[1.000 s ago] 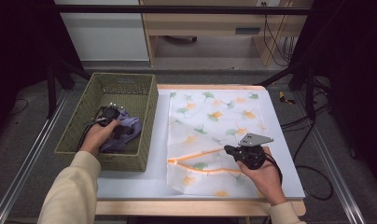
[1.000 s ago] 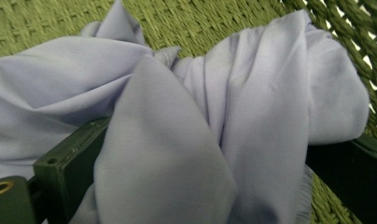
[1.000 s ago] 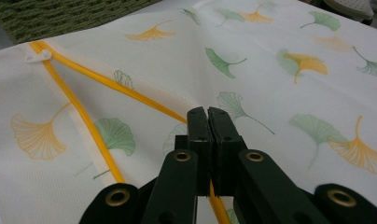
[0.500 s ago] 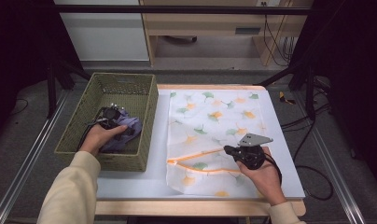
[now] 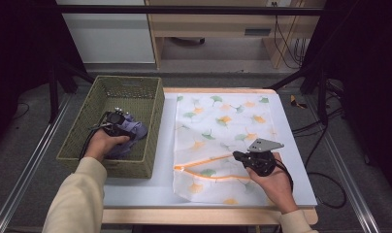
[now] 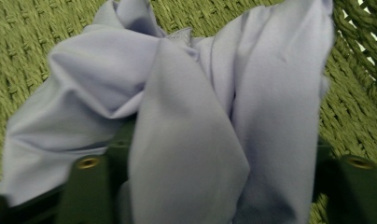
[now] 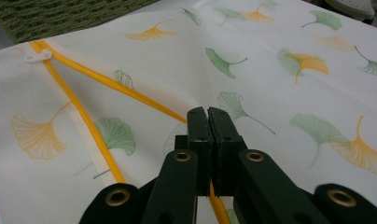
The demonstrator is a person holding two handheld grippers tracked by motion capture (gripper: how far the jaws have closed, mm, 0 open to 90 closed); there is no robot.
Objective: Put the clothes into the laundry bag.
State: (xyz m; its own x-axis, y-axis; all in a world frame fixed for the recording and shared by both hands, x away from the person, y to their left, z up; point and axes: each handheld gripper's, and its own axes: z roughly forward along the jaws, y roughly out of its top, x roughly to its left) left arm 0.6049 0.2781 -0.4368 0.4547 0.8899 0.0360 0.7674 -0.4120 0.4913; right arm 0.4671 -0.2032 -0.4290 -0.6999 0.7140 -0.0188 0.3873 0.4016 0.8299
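Lilac garment (image 5: 131,132): left-frame basket (image 5: 150,109), left tongs (image 5: 117,119) closing round it for lifting. Laundry bag (image 5: 218,121): centre worktop (image 5: 291,145); right tongs (image 5: 238,156) clenched on zip edge, holding mouth open.

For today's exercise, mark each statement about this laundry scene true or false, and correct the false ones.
1. The lavender cloth lies inside the green woven basket. True.
2. The left gripper hangs above the table. False: it is down in the basket, its jaws either side of the cloth, having just been closing.
3. The right gripper is shut at the orange zip edge of the leaf-print bag. True.
4. The bag's zip opening is fully closed. False: its two orange edges spread apart.
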